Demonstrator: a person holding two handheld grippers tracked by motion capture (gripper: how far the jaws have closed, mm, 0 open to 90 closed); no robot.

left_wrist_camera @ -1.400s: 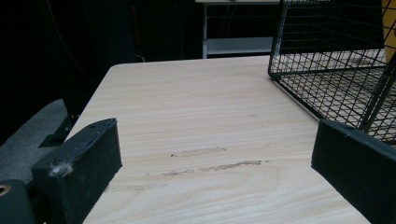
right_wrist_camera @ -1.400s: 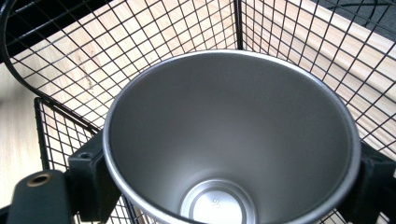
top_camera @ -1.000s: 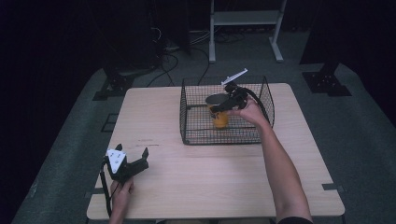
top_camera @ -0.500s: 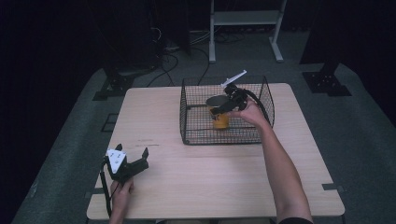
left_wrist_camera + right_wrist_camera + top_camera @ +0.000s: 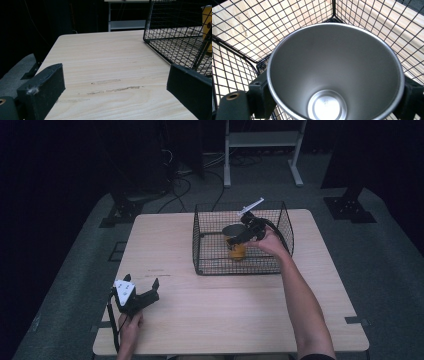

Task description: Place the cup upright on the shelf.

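Right gripper clamped on cup, jaws either side of rim, inside wire basket. Left gripper sat wide, empty, basket ahead-right of it. Likely placing or lifting step; next needed jaws kept clear of mesh.

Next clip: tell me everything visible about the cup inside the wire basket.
The cup is a tapered tumbler, yellow-orange outside with a bare brushed-metal inside, a rolled rim and a flat round bottom. It looks empty and stands roughly upright, mouth up. The right gripper is shut on it, one black jaw against each side near the rim. It sits inside the black wire basket, about the middle; whether its base rests on the basket floor cannot be told.
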